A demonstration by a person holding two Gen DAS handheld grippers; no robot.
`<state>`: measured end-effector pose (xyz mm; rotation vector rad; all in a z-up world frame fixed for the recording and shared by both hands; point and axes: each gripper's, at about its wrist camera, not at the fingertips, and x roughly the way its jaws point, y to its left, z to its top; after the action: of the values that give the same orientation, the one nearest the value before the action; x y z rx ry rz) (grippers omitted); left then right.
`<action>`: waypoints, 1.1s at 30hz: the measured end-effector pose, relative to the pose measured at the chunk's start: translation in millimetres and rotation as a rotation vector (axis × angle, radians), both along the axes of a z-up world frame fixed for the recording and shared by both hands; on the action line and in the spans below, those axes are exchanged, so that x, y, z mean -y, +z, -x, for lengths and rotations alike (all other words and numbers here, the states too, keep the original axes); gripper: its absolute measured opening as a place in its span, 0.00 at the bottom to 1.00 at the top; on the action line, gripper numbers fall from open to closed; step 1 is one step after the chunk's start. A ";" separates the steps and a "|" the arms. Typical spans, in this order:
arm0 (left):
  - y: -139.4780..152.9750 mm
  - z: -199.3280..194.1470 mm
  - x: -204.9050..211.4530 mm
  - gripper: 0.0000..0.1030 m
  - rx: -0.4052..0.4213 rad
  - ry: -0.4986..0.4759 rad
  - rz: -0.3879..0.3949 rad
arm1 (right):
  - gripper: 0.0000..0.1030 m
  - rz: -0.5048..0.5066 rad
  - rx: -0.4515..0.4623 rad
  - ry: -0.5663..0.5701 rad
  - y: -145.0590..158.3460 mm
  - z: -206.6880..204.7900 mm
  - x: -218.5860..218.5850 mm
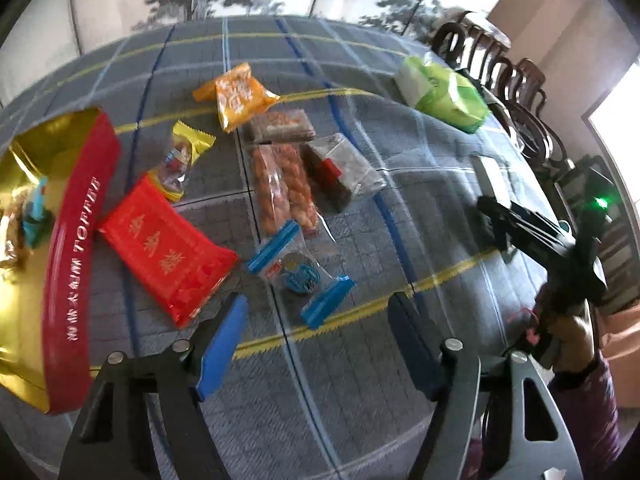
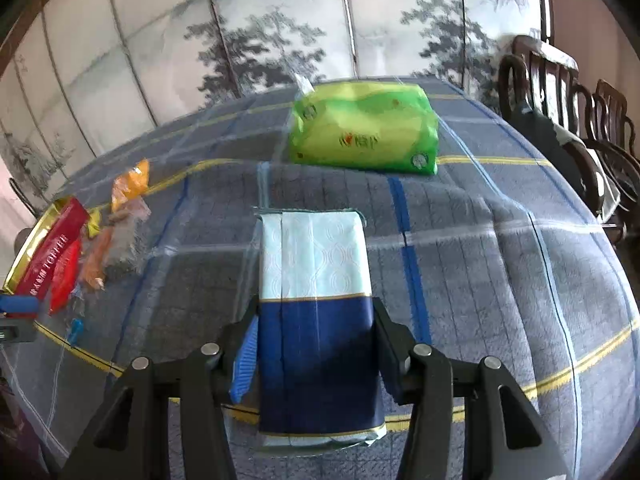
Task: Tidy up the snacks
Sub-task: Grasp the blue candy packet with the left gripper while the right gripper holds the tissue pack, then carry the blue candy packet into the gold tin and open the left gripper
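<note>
Desk (image 1: 360, 360) under blue plaid cloth. Red-and-gold tin (image 1: 80, 248) at its left edge, open, few snacks inside. Green tissue pack (image 2: 364, 132) at far side. Right gripper (image 2: 316, 356) fingers clamped on blue-and-white tissue pack (image 2: 316, 264), flat on desk. Snack packets (image 1: 280, 184) lie loose beside tin, red packet (image 1: 168, 252) nearest. Left gripper (image 1: 316, 344) above them, fingers half open, nothing between.

Both wrist cams look steeply down, close over the grey plaid-cloth surface (image 1: 360, 360); both see the green plastic tissue pack (image 1: 444, 92) and the red TOFFEE tin (image 2: 48, 252).
</note>
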<state>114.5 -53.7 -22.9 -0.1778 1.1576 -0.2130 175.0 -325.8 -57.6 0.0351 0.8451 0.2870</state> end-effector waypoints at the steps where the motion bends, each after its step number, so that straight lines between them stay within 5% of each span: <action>1: -2.2 -2.5 -0.8 0.66 -0.005 0.010 0.000 | 0.50 -0.004 -0.002 0.003 -0.5 -0.9 0.1; 12: -22.6 -21.6 2.2 0.62 -0.066 0.062 -0.020 | 0.50 -0.051 0.022 0.027 1.6 1.3 2.8; 14: -25.5 -22.6 1.8 0.53 -0.065 0.070 -0.026 | 0.50 -0.057 0.029 0.023 2.1 2.0 4.1; 15: -25.8 -22.5 4.2 0.44 -0.055 0.069 -0.057 | 0.50 -0.061 0.030 0.022 2.3 2.1 4.7; 16: -25.5 -21.6 5.5 0.26 -0.043 0.069 -0.089 | 0.50 -0.065 0.030 0.020 2.3 1.8 5.5; 17: -26.2 -21.9 6.3 0.22 -0.045 0.065 -0.104 | 0.50 -0.067 0.030 0.015 2.5 1.5 6.4; 24: -23.2 -4.0 0.4 0.22 -0.045 0.080 -0.073 | 0.50 -0.065 0.024 0.002 1.2 0.8 6.8; 33: 9.5 37.2 4.3 0.22 0.085 0.044 -0.186 | 0.50 -0.003 -0.012 -0.032 -3.7 -5.5 1.2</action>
<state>77.3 -57.9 -13.4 -0.0301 1.0808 -0.0728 180.5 -327.0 -61.3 0.0535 0.8550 0.2580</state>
